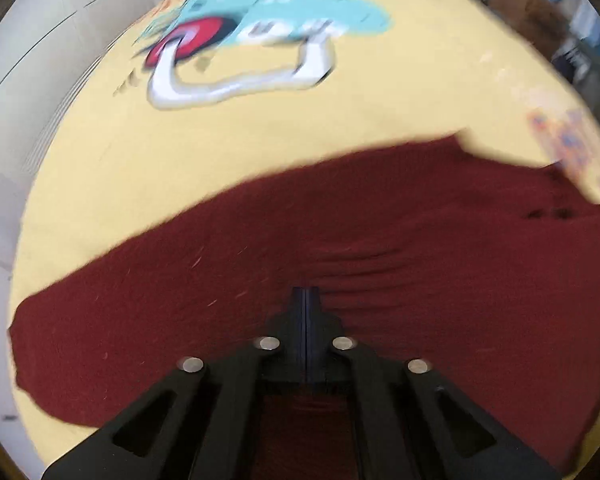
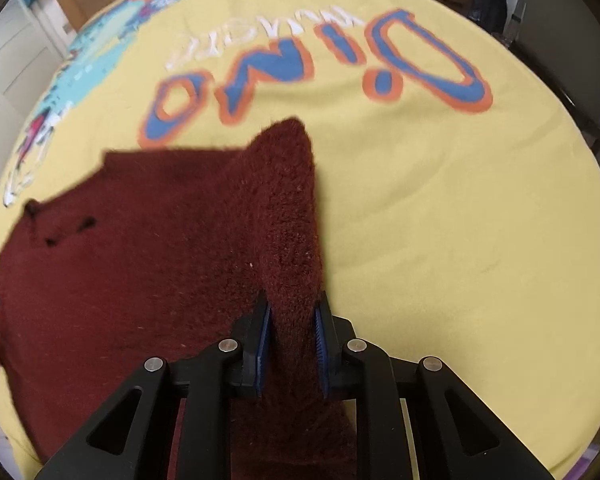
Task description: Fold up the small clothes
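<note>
With both grippers pinching it, dark red garment [image 2: 140, 264] mid-fold on yellow printed blanket [image 2: 440, 220].
Right gripper [image 2: 292, 344] clamped on raised fuzzy fold running ahead of its fingers; left gripper [image 1: 306, 304] fully together on puckered cloth at its tips. Soft, light, limp knit, likely to sag and bunch; best taken at edges or corners. Small dark marks near one edge.

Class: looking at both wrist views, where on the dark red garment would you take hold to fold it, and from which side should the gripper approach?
Grip the dark red garment at its outer edge, coming steeply from above. It lies flat on the yellow blanket, so only a pinched-up ridge gives purchase. The right gripper shows this, clamping a raised fold; the left gripper is shut on puckered cloth.
</note>
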`<state>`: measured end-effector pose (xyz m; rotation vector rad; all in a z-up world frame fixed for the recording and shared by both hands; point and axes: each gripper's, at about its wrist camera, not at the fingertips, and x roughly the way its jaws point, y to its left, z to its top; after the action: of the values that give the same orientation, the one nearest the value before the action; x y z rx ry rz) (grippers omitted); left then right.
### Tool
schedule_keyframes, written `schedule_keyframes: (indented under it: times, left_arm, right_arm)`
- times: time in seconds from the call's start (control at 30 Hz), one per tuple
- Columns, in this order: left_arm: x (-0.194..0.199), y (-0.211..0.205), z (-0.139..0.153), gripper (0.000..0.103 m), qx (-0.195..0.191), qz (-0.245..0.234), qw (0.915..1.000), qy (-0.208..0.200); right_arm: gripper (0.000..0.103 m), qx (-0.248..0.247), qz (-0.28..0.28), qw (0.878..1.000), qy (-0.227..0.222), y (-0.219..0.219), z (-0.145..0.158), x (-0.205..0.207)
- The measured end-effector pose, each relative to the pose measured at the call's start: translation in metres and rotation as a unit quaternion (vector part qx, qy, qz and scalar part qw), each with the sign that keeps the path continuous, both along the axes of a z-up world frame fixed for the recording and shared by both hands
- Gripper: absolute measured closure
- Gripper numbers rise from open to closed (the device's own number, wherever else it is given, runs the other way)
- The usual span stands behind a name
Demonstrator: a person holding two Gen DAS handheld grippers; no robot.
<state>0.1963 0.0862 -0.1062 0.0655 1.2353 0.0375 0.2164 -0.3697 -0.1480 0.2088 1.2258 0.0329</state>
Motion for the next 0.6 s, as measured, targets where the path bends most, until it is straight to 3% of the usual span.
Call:
schedule_keyframes:
  times: [0.1, 0.3, 0.33, 0.37, 0.43, 0.47, 0.5, 0.53, 0.6]
  left_arm:
    - [-0.002, 0.014, -0.015, 0.103, -0.036, 0.02, 0.9991, 0.013]
    - [-0.007, 0.01, 0.01, 0.103, -0.045, 0.013, 0.9986, -0.023]
    - [-0.008, 0.009, 0.017, 0.103, -0.049, 0.011, 0.9982, -0.031]
    - [-0.008, 0.008, 0.024, 0.103, -0.056, 0.008, 0.9977, -0.037]
    - [-0.008, 0.005, 0.036, 0.101, -0.07, 0.004, 0.9967, -0.042]
    - [-0.008, 0.002, 0.041, 0.098, -0.073, 0.004, 0.9964, -0.043]
    - [-0.006, 0.001, 0.045, 0.084, -0.072, 0.003, 0.9964, -0.044]
    - [-0.006, -0.004, 0.049, 0.048, -0.069, 0.001, 0.9966, -0.044]
    - [-0.008, -0.016, 0.054, 0.005, -0.073, -0.007, 0.9961, -0.05]
  right_arm:
    - [0.082, 0.0, -0.003, 1.0, -0.002, 0.002, 0.0, 0.003]
    - [0.07, -0.028, 0.014, 0.999, -0.014, 0.009, 0.011, 0.002]
    - [0.059, -0.024, 0.013, 0.999, -0.019, 0.008, 0.015, 0.0]
    - [0.043, -0.024, 0.012, 0.999, -0.024, 0.008, 0.019, -0.003]
    - [0.025, -0.031, 0.014, 0.999, -0.042, 0.012, 0.03, -0.009]
    - [0.023, -0.033, 0.016, 0.998, -0.052, 0.014, 0.036, -0.013]
    - [0.023, -0.034, 0.02, 0.997, -0.062, 0.018, 0.043, -0.015]
    - [0.022, -0.035, 0.025, 0.997, -0.069, 0.02, 0.049, -0.02]
    - [0.019, -0.036, 0.037, 0.995, -0.082, 0.033, 0.06, -0.023]
